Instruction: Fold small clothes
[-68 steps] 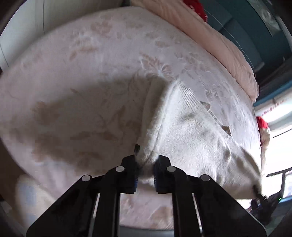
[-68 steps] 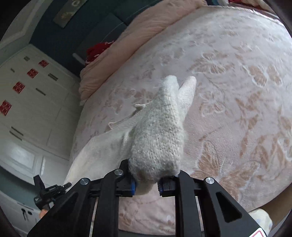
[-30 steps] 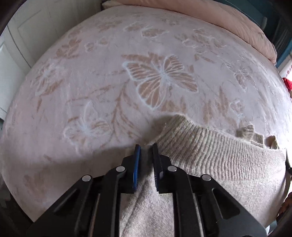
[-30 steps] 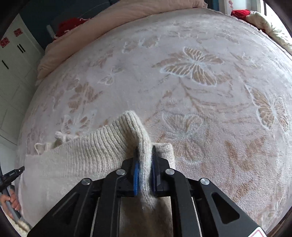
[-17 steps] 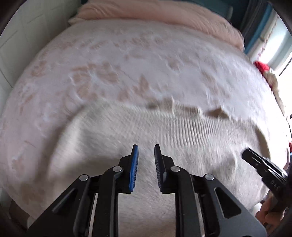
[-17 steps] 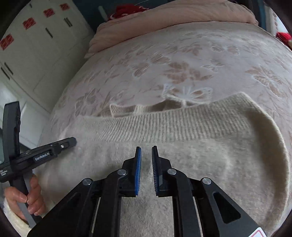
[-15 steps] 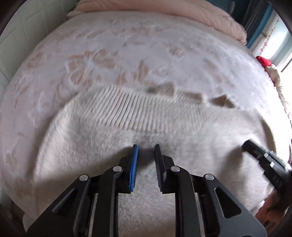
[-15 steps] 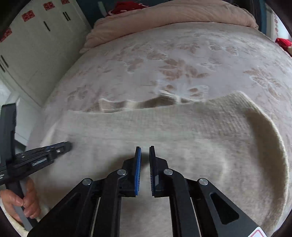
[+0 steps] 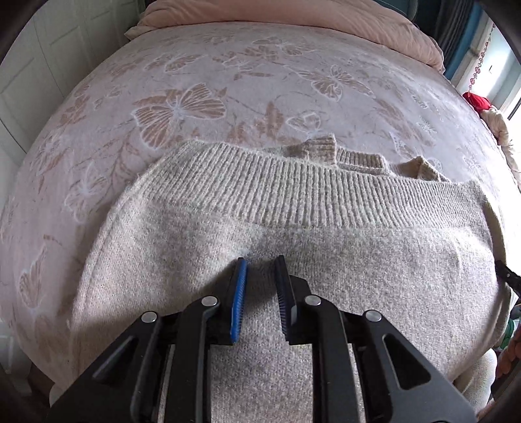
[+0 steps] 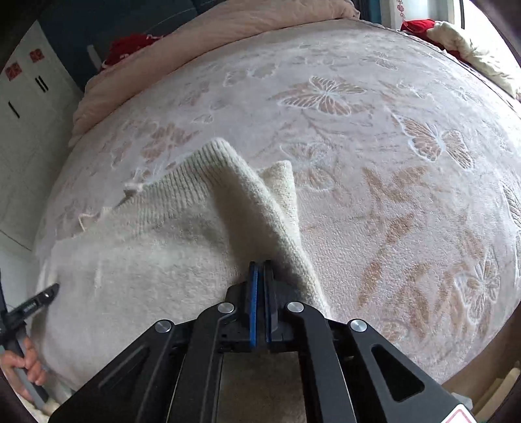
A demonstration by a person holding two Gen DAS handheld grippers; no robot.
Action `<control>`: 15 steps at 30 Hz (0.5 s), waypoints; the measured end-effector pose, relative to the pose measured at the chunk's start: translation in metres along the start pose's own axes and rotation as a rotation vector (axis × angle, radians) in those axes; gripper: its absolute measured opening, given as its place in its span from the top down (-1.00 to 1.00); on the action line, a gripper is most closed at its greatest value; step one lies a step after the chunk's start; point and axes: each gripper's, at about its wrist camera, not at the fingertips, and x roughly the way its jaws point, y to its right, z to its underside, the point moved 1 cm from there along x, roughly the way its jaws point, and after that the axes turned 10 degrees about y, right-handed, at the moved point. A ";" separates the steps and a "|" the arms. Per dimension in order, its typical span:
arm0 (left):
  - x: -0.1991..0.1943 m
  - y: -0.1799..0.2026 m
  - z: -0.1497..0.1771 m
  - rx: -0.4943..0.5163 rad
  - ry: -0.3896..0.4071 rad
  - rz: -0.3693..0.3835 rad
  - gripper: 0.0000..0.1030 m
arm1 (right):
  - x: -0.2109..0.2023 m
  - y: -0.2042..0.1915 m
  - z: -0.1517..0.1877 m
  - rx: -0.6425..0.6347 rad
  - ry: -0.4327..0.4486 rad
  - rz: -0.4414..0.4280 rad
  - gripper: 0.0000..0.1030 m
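A: Sweater lies on the blanket, near edge of bed, beige knit. Ribbed hem runs across its far side; two small ribbed cuffs poke out beyond it.

B: Left gripper?

A: Fingers apart, poised over the middle of the knit, nothing between them. Contact with the fabric: cannot tell.

B: Right gripper?

A: Blue pads pressed together. A raised fold of the sweater runs up to the tips and drapes past their right side. Whether any knit is pinched between them: cannot tell.

B: Surroundings?

A: Blanket is pale pink with butterfly patterns. Peach duvet bunched at the far end, red item beside it. White cupboards on the left in the right view.
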 end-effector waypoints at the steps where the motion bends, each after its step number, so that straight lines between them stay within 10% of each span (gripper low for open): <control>1: 0.000 -0.001 0.000 -0.002 -0.002 0.002 0.65 | -0.004 -0.004 -0.001 -0.016 0.009 -0.007 0.89; 8: 0.000 -0.002 -0.001 -0.010 -0.004 0.010 0.65 | 0.010 0.022 0.008 0.061 -0.051 0.023 1.00; 15: -0.072 -0.048 0.026 -0.203 0.089 0.104 0.47 | -0.021 -0.066 -0.003 -0.061 -0.039 -0.102 0.75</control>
